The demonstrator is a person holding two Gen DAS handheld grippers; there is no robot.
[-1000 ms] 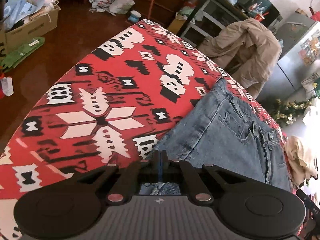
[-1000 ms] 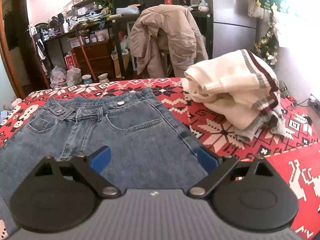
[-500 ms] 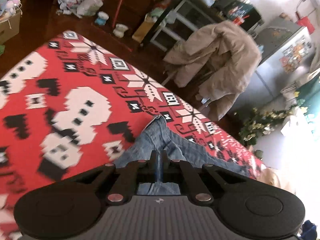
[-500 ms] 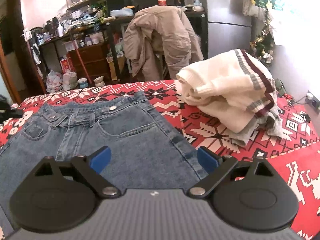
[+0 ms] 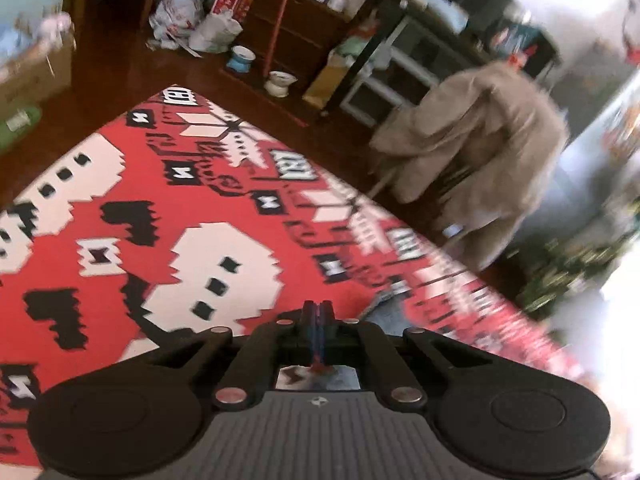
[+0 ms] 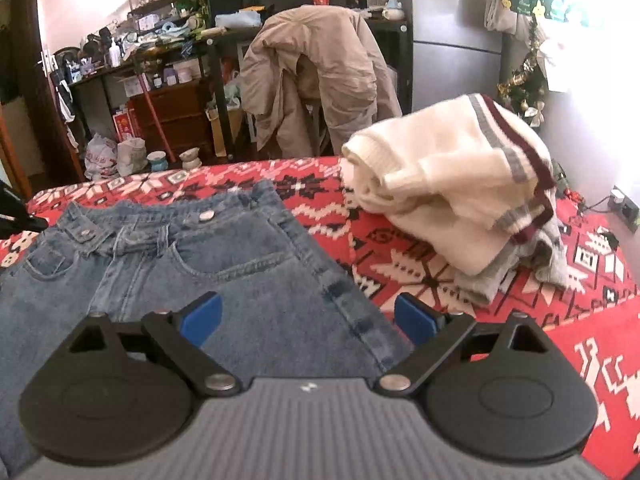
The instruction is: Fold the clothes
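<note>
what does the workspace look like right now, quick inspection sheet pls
surface: red patterned cloth, jeans and a pile lying on it
job's things: jeans flat, waistband away from the right camera; cream sweater heaped on grey clothes
clutter: nothing seen on the cloth beyond the clothes
grippers: left tongs shut, grip hidden; right tongs open above the jeans
cables: one cable runs to a wall socket
surroundings: beige jacket draped on a chair, crowded shelves
</note>
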